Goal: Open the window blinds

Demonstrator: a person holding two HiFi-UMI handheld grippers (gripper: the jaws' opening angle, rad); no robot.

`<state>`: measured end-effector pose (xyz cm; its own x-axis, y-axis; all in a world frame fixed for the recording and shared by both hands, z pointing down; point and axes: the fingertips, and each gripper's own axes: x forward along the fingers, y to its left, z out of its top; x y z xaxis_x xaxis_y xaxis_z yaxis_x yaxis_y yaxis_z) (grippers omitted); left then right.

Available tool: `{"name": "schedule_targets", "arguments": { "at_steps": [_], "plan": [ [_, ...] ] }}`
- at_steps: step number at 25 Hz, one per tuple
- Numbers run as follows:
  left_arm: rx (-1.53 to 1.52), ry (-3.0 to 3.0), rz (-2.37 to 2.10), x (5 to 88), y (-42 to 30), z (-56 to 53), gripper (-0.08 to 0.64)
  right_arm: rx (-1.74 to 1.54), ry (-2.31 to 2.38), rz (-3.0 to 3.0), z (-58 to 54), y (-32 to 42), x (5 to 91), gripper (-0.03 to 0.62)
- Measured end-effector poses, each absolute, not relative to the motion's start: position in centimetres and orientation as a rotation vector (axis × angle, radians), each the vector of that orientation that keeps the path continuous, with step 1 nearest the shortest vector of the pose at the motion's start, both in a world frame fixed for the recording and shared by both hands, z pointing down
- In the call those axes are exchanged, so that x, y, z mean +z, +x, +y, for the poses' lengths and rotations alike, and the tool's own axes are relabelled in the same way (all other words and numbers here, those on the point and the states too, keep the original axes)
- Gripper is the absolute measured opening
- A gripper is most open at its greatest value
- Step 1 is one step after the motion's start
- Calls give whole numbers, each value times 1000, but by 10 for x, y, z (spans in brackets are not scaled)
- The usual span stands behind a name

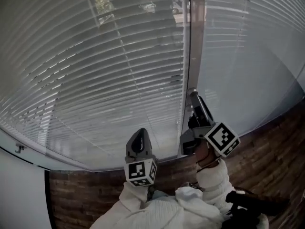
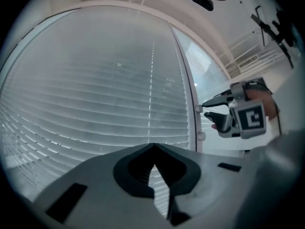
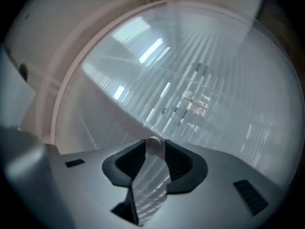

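Two hand-held grippers faced the window. We saw the right hand-held gripper [image 1: 193, 97] at the frame post [image 1: 196, 42], its jaws partly apart around a small white knob [image 3: 153, 146]. It was apparently not yet clamped, and we judged that the knob tilts the slats. The left hand-held gripper [image 1: 138, 136] hung closed and empty, simply waiting before the blinds [image 1: 105, 80], whose slats looked shut behind the glass.
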<state>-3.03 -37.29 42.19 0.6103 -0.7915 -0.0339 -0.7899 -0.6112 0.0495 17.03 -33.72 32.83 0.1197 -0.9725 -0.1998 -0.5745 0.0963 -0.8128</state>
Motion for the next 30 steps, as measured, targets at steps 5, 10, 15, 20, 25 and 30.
{"name": "schedule_targets", "arguments": {
  "at_steps": [5, 10, 15, 20, 25, 30],
  "plan": [
    [-80, 2812, -1277, 425, -21, -381, -2, -821, -1298, 1357, -338, 174, 329, 120],
    [-69, 2839, -1214, 431, 9, -363, -2, -853, -1209, 1295, -325, 197, 324, 122],
    [-69, 2829, -1209, 435, 5, -365, -2, -883, -1237, 1282, -338, 196, 321, 132],
    [-87, 2810, -1217, 435, -14, -370, -2, -929, -1249, 1244, -349, 180, 325, 130],
    [-115, 2805, -1237, 435, -17, -366, -2, -877, -1449, 1377, -350, 184, 320, 129],
    [-126, 2816, -1259, 434, -32, -368, -2, -686, -1751, 1627, -351, 177, 314, 127]
  ]
}}
